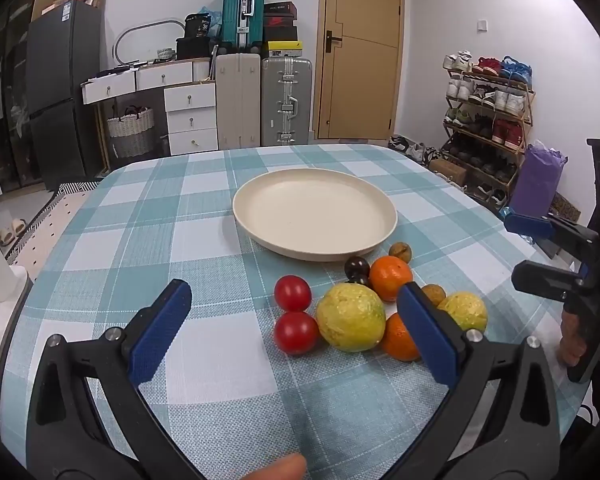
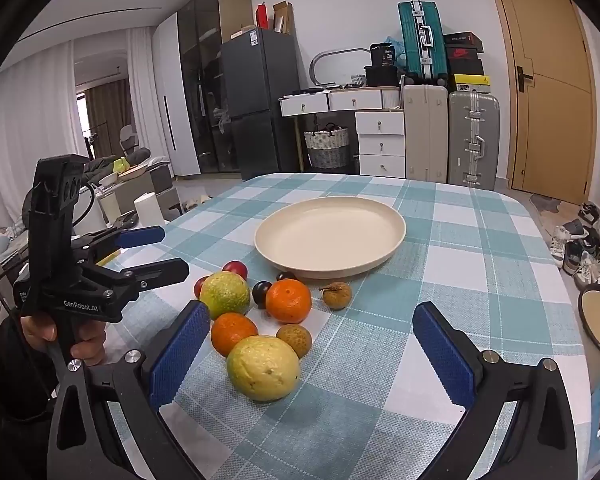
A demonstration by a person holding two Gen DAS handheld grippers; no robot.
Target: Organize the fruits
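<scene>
Checked teal cloth covers the desk (image 1: 140,240), with suitcases and a door behind.

Left wrist view: my left gripper (image 1: 296,332) gapes wide and holds nothing. Cream plate (image 1: 260,224) sits bare beyond. Fruit cluster just before it: two red tomatoes (image 1: 293,293), thin-skinned, needing a light squeeze; large yellow-green citrus (image 1: 350,317), firm and probably heavy, best taken across its middle.

Right wrist view: my right gripper (image 2: 312,352) is likewise spread and empty. Yellow citrus (image 2: 262,367) lies nearest; two oranges (image 2: 288,299), firm with grippy rind; brown longans (image 2: 337,295), small and likely to roll.
</scene>
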